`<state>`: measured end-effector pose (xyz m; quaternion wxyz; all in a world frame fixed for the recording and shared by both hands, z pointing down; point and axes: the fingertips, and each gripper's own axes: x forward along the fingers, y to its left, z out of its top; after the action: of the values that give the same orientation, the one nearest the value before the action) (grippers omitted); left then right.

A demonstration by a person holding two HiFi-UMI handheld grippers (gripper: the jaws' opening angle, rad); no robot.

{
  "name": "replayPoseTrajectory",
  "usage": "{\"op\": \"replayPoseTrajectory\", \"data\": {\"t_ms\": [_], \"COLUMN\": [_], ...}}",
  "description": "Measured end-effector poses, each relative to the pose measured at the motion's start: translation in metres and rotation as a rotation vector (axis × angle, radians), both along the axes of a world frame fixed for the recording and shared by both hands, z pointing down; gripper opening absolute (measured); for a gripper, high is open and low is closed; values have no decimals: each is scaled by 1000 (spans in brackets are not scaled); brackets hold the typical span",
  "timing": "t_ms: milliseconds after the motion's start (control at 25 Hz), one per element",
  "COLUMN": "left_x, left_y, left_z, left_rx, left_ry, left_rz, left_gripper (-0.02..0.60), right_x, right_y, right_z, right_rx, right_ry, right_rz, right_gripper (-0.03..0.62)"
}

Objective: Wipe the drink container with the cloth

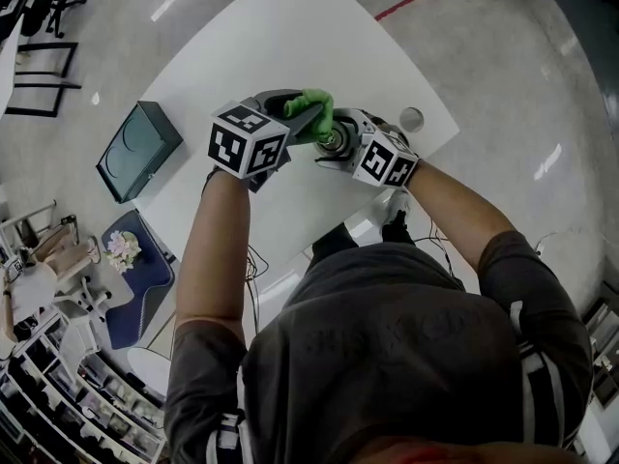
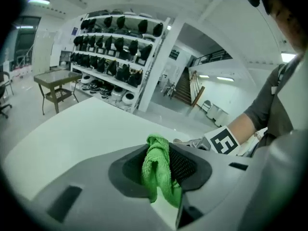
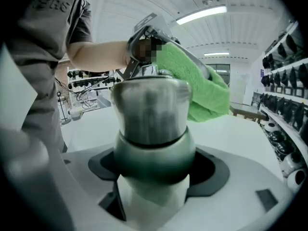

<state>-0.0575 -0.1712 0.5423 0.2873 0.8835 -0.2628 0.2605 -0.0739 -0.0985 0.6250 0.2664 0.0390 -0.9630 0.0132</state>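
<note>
My left gripper (image 1: 306,121) is shut on a green cloth (image 1: 315,112), bunched between its jaws in the left gripper view (image 2: 159,170). My right gripper (image 1: 336,145) is shut on a steel drink container (image 3: 154,124), which fills the space between its jaws. Both are held above the white table (image 1: 290,37), tips together. In the right gripper view the cloth (image 3: 204,83) lies against the container's upper right side, with the left gripper's fingers (image 3: 149,30) just behind it. The container's lower part is hidden by the jaws.
A small round lid (image 1: 411,119) lies near the table's right edge. A dark green box (image 1: 138,150) sits at the table's left edge. Shelves of helmets (image 2: 115,47) and a small table (image 2: 57,81) stand beyond.
</note>
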Motion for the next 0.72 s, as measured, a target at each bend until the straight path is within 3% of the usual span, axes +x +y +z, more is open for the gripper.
{"op": "replayPoseTrajectory", "data": {"t_ms": [120, 240, 440, 560, 720], "left_x": [-13, -23, -17, -11, -4], "left_y": [7, 33, 68, 83, 96], "left_z": [9, 26, 21, 13, 1], "left_rx": [-34, -57, -10, 26, 54], "left_ry": [18, -14, 0, -42, -57], "left_rz": [-18, 21, 41, 55, 47], "left_gripper": [103, 103, 101, 101, 101], "right_x": [1, 0, 1, 2, 2], "right_y": [-1, -1, -2, -3, -5], "right_z": [1, 1, 0, -1, 2], "right_rx": [0, -12, -5, -10, -47], "right_ry": [0, -4, -4, 9, 15], "right_rz": [-1, 5, 7, 23, 124], "right_gripper": [373, 373, 373, 373, 373]}}
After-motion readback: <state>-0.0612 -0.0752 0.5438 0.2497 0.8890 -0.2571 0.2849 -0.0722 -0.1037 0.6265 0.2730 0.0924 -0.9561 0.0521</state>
